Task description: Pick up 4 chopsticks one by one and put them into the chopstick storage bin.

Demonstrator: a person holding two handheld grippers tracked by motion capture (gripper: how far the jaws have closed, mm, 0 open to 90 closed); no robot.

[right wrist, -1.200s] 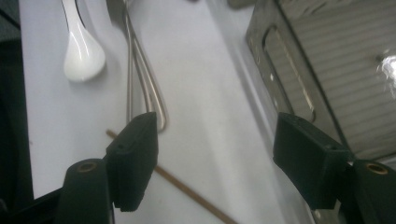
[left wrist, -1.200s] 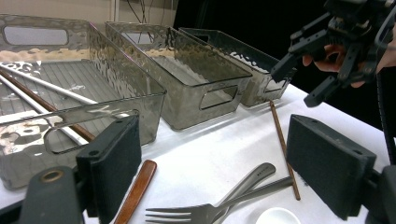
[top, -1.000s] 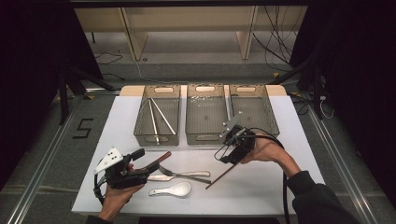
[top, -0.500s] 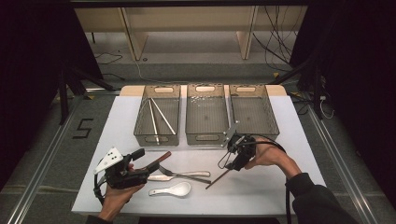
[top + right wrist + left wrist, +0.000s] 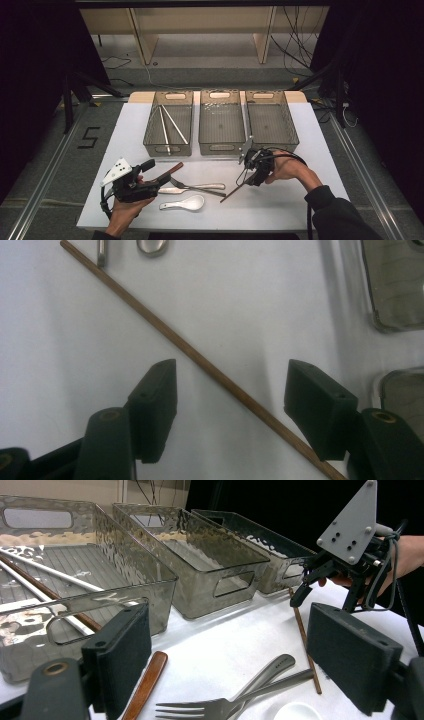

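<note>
Chopstick (image 5: 200,357) lies flat on the white tabletop (image 5: 310,150) in front of the middle bin (image 5: 221,122). Right gripper (image 5: 230,405) points down over it, fingers (image 5: 157,400) apart and just closing, stick between them, untouched. Advice: centre, lower until the pads straddle it, then pinch. Left gripper (image 5: 245,655) open, idle.

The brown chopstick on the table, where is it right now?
The brown chopstick lies on the white table, right of the fork, between the open jaws of the right hand-held gripper.

right hand-held gripper (image 5: 246,172) | jaws closing, astride brown chopstick (image 5: 231,192) | table (image 5: 300,200)
</note>
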